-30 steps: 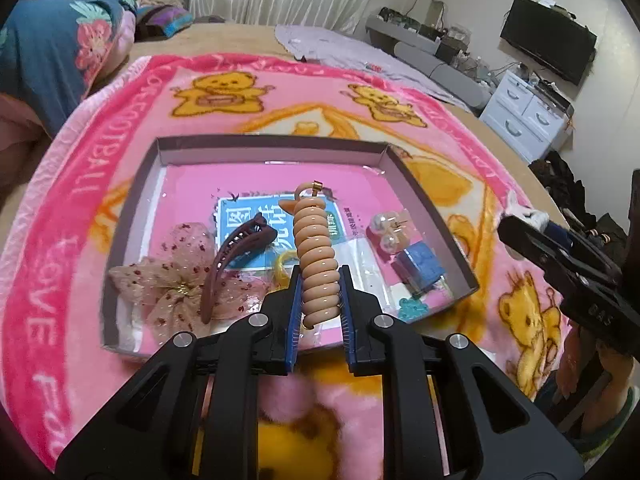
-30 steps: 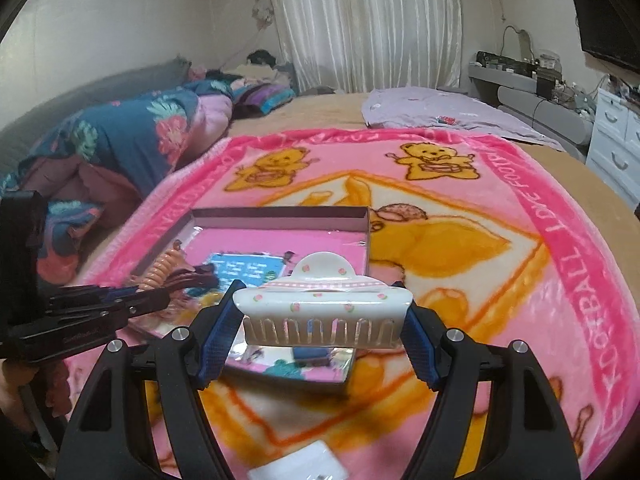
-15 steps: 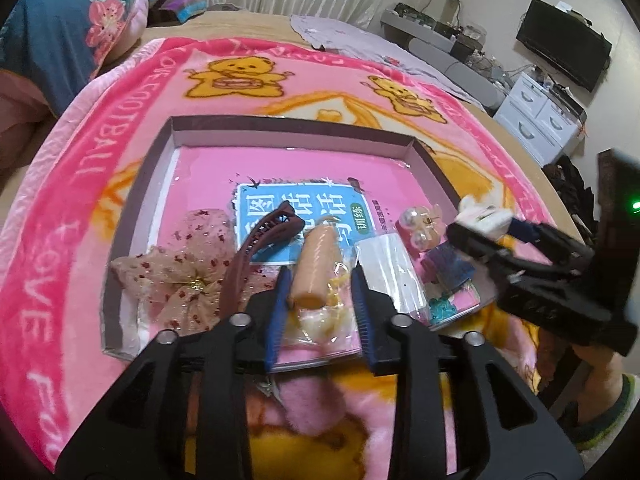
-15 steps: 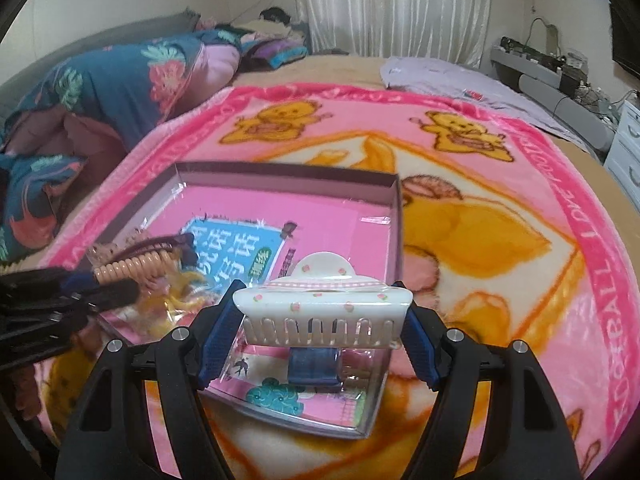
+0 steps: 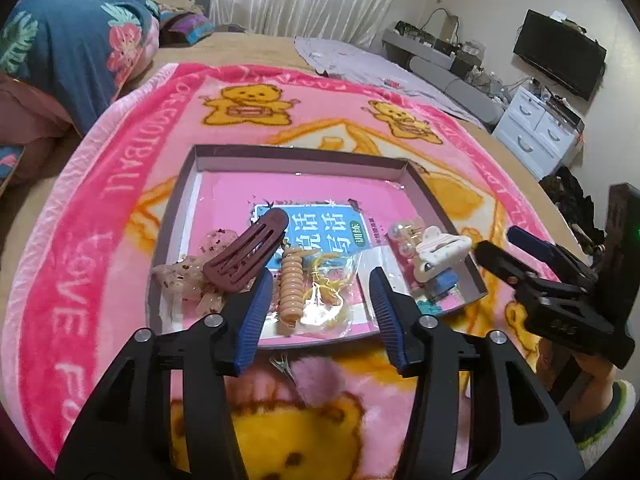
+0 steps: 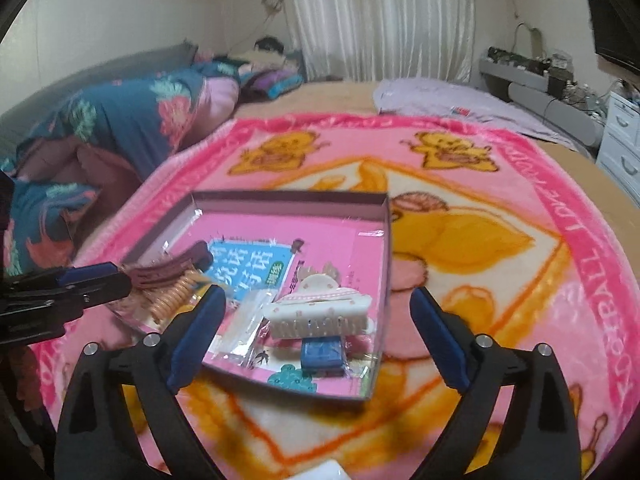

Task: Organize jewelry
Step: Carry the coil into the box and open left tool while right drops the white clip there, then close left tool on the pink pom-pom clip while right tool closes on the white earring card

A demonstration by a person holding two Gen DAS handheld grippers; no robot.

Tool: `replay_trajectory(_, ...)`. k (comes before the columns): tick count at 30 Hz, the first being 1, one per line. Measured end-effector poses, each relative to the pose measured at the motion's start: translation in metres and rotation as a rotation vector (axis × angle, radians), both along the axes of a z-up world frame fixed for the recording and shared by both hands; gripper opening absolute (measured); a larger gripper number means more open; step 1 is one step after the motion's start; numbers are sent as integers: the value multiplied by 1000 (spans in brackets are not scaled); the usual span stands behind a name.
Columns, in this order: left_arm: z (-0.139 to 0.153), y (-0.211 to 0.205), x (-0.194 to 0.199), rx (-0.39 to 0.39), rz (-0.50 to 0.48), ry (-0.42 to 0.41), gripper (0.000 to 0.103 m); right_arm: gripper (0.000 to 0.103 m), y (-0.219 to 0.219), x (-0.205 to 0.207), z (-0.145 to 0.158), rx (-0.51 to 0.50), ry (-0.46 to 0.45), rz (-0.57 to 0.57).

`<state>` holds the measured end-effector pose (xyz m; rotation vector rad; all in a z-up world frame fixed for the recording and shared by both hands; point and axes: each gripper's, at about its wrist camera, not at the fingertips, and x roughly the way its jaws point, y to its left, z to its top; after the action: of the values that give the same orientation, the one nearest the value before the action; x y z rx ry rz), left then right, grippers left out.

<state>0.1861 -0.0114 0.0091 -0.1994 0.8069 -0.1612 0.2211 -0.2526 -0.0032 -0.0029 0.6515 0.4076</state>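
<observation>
A shallow box point(image 5: 296, 156) with a pink floor lies on the pink bear blanket; it also shows in the right wrist view point(image 6: 288, 199). My left gripper point(image 5: 320, 316) is open over its near edge, with the peach spiral hair tie point(image 5: 290, 292) lying loose in the box between the fingers. My right gripper point(image 6: 316, 328) is open, and the white claw clip point(image 6: 320, 314) rests in the box's near right corner on other pieces; it also shows in the left wrist view point(image 5: 438, 250). A maroon hair clip point(image 5: 246, 256) and a sheer flower point(image 5: 188, 280) lie at the box's left.
A blue printed card point(image 5: 316, 232), pearl earrings point(image 5: 402, 234), a clear bag point(image 6: 244, 324) and a blue piece point(image 6: 322, 354) lie in the box. A pink pompom point(image 5: 318, 380) lies on the blanket before it. Folded bedding point(image 5: 72, 40) is at the left, a white dresser point(image 5: 536, 128) at the right.
My left gripper lowered the spiral hair tie into the box and opened. My right gripper brought the white claw clip into the box's right corner and opened, letting it go.
</observation>
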Motion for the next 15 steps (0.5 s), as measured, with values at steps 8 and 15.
replay_trajectory(8, 15, 0, -22, 11, 16, -31, 81, 97, -20, -28, 22, 61, -18, 14)
replay_trajectory(15, 20, 1, -40, 35, 31, -42, 93, 97, -23, -55, 28, 34, -45, 28)
